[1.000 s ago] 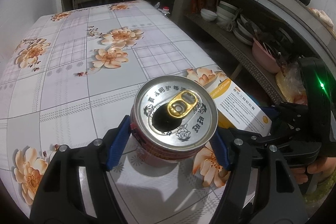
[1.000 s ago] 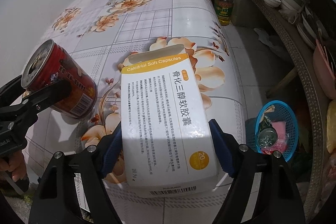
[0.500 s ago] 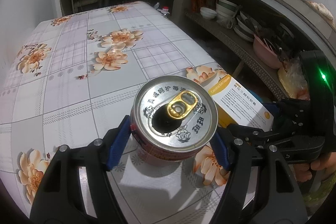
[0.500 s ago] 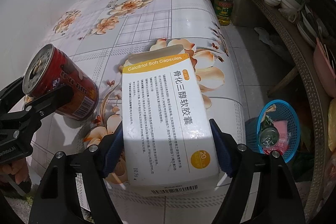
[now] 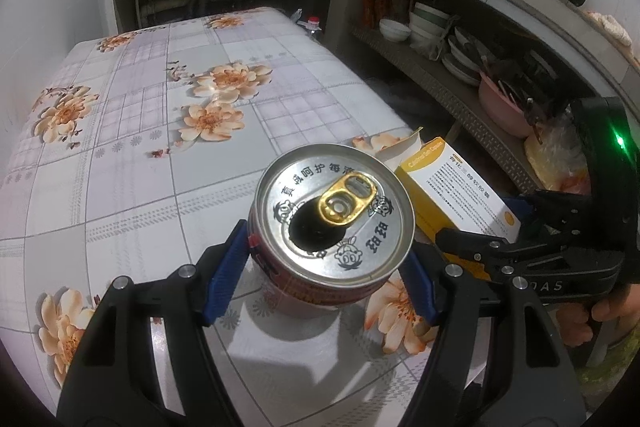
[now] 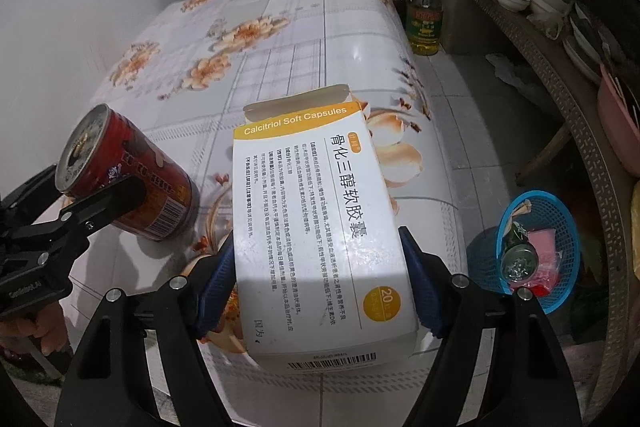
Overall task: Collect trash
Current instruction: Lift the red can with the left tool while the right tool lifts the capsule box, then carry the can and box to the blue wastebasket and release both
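Observation:
My left gripper (image 5: 320, 267) is shut on an opened red drink can (image 5: 332, 219), held just above the floral tablecloth (image 5: 160, 131). The can also shows in the right wrist view (image 6: 128, 179), at the left, with the left gripper's fingers around it. My right gripper (image 6: 320, 283) is shut on a white and yellow capsule box (image 6: 316, 211) with its end flap open, held over the table's near right corner. The box also shows in the left wrist view (image 5: 456, 195), to the right of the can.
A blue plastic basket (image 6: 560, 219) with a can and pink wrappers stands on the floor right of the table. An oil bottle (image 6: 424, 15) stands on the floor past the table's far corner. Shelves with bowls (image 5: 432, 27) and a pink basin (image 5: 504, 107) line the right side.
Both grippers have risen a little with the can and the box still held. The view of the table has shifted slightly; nothing was let go.

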A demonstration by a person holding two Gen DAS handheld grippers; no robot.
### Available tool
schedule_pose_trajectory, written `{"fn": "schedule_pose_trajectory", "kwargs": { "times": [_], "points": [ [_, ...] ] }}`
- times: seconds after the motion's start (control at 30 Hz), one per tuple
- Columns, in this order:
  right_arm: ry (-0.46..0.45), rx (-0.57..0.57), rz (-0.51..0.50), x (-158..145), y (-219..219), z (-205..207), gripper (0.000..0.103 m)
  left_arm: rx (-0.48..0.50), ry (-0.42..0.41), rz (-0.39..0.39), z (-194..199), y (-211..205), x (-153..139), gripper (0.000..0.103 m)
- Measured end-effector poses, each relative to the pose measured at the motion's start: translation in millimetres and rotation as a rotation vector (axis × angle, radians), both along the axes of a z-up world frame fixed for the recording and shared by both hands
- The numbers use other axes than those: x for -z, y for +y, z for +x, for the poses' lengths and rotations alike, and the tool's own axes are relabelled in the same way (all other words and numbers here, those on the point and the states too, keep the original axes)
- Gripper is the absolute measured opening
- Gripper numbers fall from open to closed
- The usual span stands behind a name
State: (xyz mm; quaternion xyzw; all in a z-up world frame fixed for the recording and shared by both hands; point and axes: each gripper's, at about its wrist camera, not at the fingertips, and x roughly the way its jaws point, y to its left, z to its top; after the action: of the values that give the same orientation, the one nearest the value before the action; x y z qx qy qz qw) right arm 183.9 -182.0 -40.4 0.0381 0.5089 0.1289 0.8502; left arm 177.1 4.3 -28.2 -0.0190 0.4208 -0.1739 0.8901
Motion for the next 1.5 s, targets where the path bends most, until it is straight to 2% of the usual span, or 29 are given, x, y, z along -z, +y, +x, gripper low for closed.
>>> {"fn": "schedule_pose_trajectory", "kwargs": {
  "times": [0.17,0.33,0.43,0.57,0.67,0.8,0.93,1.07,1.13,1.17,1.2,1.23,1.3,1.37,1.5],
  "points": [
    [-0.030,0.037,0.072,-9,-19,-6,0.073,0.044,-0.010,-0.007,5,-13,-13,0.067],
    [-0.083,0.135,0.139,-23,-63,-20,0.073,0.128,-0.014,-0.037,15,-44,-28,0.067],
    [-0.132,0.256,0.173,-31,-110,-37,0.073,0.204,-0.016,-0.051,23,-77,-40,0.067],
    [-0.153,0.443,0.212,-25,-175,-63,0.073,0.348,0.016,-0.075,35,-140,-51,0.067],
    [-0.111,0.634,0.277,1,-237,-88,0.073,0.452,0.090,-0.090,50,-199,-49,0.067],
    [-0.025,0.797,0.333,50,-291,-104,0.073,0.559,0.192,-0.078,67,-279,-30,0.067],
    [0.073,0.870,0.352,103,-324,-95,0.073,0.602,0.285,-0.022,80,-348,3,0.067],
    [0.121,0.900,0.354,139,-343,-75,0.074,0.612,0.328,0.028,95,-402,35,0.067],
    [0.121,0.917,0.357,154,-353,-57,0.074,0.600,0.346,0.029,106,-420,45,0.067],
    [0.115,0.917,0.357,160,-356,-53,0.077,0.592,0.352,0.016,113,-429,51,0.071],
    [0.109,0.913,0.347,172,-359,-40,0.082,0.581,0.352,0.007,120,-438,57,0.083],
    [0.109,0.920,0.324,186,-362,-31,0.083,0.559,0.344,0.008,126,-443,60,0.086],
    [0.135,0.958,0.296,215,-369,-21,0.083,0.500,0.332,0.002,139,-446,69,0.086],
    [0.182,1.004,0.295,240,-373,-21,0.083,0.473,0.358,-0.015,144,-441,71,0.086],
    [0.161,1.053,0.321,247,-364,-42,0.083,0.492,0.347,-0.066,141,-420,58,0.086]
  ]
}}
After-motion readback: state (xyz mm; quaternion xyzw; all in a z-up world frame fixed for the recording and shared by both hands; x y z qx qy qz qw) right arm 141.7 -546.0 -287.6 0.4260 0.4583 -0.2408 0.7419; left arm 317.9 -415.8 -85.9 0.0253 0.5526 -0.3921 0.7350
